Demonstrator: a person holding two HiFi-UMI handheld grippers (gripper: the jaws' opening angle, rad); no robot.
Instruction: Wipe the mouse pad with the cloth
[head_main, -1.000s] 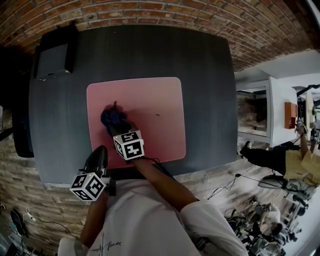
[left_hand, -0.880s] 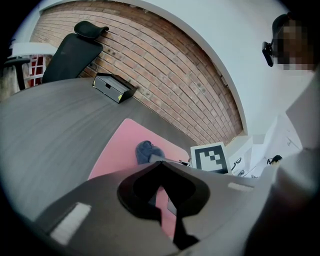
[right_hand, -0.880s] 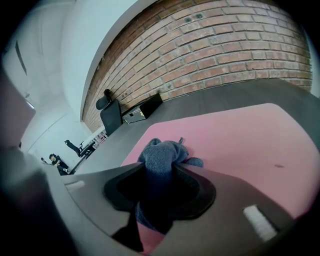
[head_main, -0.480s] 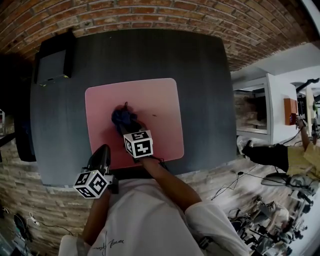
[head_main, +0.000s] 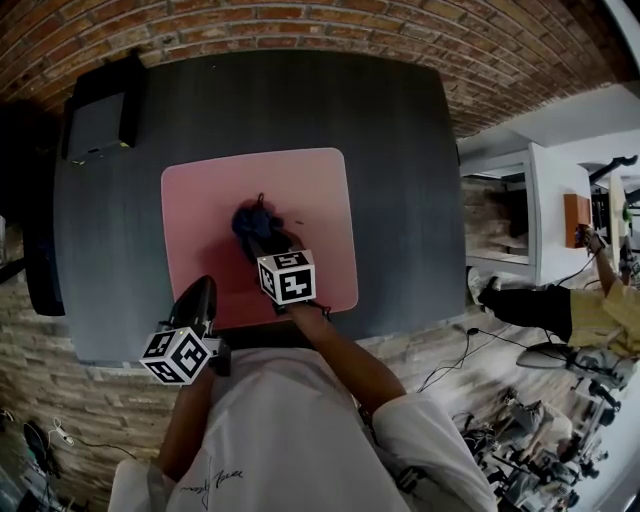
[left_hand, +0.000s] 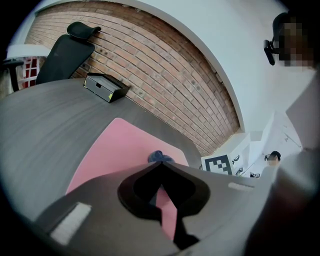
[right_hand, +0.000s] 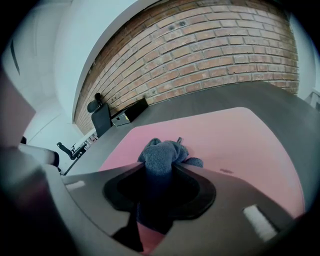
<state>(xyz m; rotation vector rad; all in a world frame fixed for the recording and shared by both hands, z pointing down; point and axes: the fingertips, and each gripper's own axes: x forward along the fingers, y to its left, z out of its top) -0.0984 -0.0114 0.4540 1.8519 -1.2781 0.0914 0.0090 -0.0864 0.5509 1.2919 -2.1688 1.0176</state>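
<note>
Brick wall (head_main: 300, 25) runs along the far side of a dark grey table (head_main: 400, 150), and a pink mouse pad (head_main: 315, 190) lies flat on the middle of it. A black box (head_main: 97, 125) sits on the table's far left corner, well apart from the pad.

The right gripper (right_hand: 159, 167) is clamped on a bunched blue cloth (right_hand: 162, 152), with the jaws pinching its near end and the rest bulging out ahead of them. The cloth rests on the pad. A second ago it was over the pad's left part. Half a second ago it was further right, and it now sits close to the pad's middle. A small dark mark (right_hand: 226, 171) on the pad was well apart from the cloth a second ago and is now near it, on its right. The right gripper's marker cube (head_main: 287, 277) has moved right along with the cloth and hangs over the pad's near part.

The left gripper (left_hand: 160, 165) has its jaws together with nothing between them. It has stayed near the table's front edge, and its tips are now over the pad's near left corner. Its marker cube (head_main: 176, 355) is still out past the table edge. A black office chair (left_hand: 65, 55) stands beyond the table in the left gripper view.
</note>
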